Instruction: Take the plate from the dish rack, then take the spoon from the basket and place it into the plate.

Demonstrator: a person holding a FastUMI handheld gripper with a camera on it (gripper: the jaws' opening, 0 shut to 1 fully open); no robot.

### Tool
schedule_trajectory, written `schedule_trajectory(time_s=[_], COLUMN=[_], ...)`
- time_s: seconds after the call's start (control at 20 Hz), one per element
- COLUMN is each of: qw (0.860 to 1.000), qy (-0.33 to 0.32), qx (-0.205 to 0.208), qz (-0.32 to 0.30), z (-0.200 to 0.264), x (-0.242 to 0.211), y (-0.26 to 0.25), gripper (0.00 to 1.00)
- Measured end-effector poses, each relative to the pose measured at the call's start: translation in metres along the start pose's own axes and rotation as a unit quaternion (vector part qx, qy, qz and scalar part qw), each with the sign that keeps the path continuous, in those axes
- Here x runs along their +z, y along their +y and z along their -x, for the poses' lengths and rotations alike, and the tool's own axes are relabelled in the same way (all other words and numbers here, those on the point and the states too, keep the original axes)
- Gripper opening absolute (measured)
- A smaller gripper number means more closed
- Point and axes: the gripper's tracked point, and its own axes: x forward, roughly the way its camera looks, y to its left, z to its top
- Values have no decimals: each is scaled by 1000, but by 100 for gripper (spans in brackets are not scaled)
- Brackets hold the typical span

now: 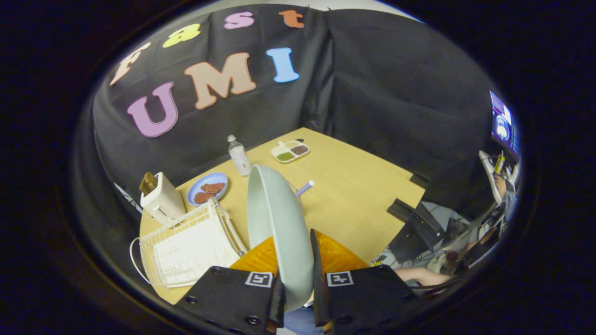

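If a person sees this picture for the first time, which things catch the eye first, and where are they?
First comes the pale green round plate, held on edge between the gripper fingers, which press on it from both sides. Beside it stands the white wire dish rack on the light wooden table. Beyond the rack are a white toaster and a blue plate with brown food.
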Motion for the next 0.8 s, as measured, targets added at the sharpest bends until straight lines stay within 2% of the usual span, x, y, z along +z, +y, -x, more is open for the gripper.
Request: schedule_trajectory(time_s=[0.15,0.35,0.5,0.8], qw=[998,986,980,965], qy=[34,78,108,120], qx=[12,33,15,43], qz=[-56,-142,-166,-228], z=[-28,-70,-94,-116], x=[-23,-60,-87,-91], y=[-20,-29,-42,-34], gripper=[28,28,28,30])
